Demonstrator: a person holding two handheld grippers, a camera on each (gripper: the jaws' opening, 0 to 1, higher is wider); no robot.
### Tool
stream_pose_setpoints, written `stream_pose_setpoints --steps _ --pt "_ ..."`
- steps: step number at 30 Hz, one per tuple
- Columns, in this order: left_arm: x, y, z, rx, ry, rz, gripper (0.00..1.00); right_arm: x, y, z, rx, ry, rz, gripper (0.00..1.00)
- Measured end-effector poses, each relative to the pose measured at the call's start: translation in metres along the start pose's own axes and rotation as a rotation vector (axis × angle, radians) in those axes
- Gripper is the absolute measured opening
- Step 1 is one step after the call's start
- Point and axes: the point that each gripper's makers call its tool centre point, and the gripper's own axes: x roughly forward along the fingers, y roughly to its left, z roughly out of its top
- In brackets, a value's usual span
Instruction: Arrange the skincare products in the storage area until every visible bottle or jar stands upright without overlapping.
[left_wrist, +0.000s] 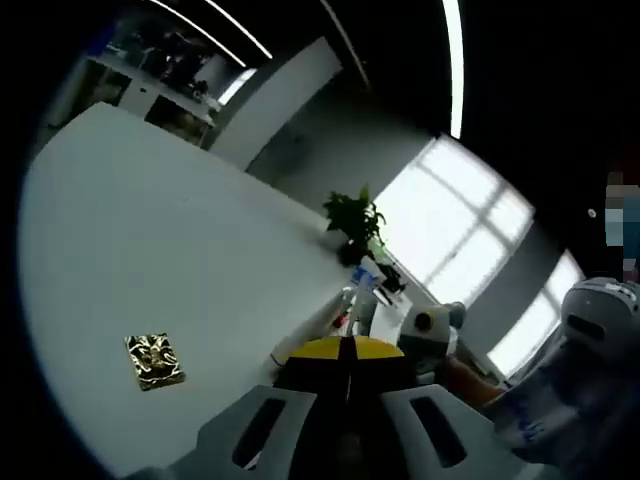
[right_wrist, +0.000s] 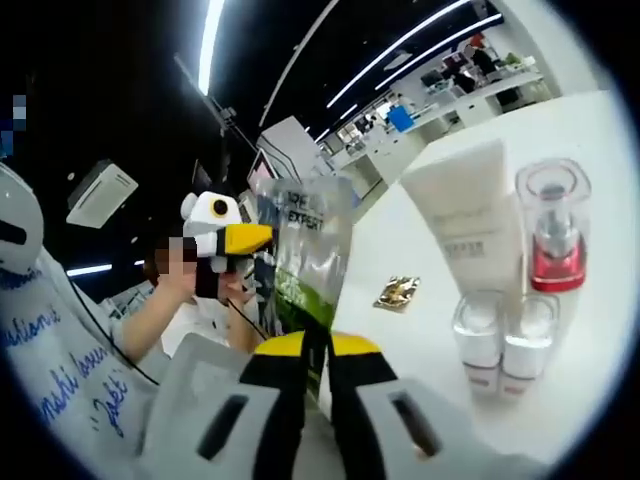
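Right gripper view: right gripper (right_wrist: 318, 352), jaws clenched on a clear sachet (right_wrist: 305, 262) lifted off the white table (right_wrist: 590, 330); standing near it are 1 white tube (right_wrist: 470, 220), 1 red-based pump bottle (right_wrist: 553, 225) and 2 small clear jars (right_wrist: 502, 340), with 1 gold packet (right_wrist: 398, 292) lying flat beyond. Left gripper (left_wrist: 349, 362) hangs over bare table, jaws closed on nothing visible. Risk, as judged: the limp sachet could swing into the 2 jars on lowering and topple them, or slump flat rather than stand.

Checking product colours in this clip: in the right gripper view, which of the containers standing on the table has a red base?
The clear pump bottle at the far right, beside the tall white tube. Its lower part is red; the two small jars in front are clear and white.
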Motion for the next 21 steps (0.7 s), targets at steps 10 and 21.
stream_pose_setpoints --steps 10,21 --pt "0.0 0.004 0.008 -0.041 -0.079 0.011 0.0 0.007 0.009 -0.014 0.04 0.028 0.039 0.06" --pt "0.005 0.046 -0.001 0.144 0.038 0.257 0.0 0.006 0.007 -0.019 0.068 0.047 0.027 0.01"
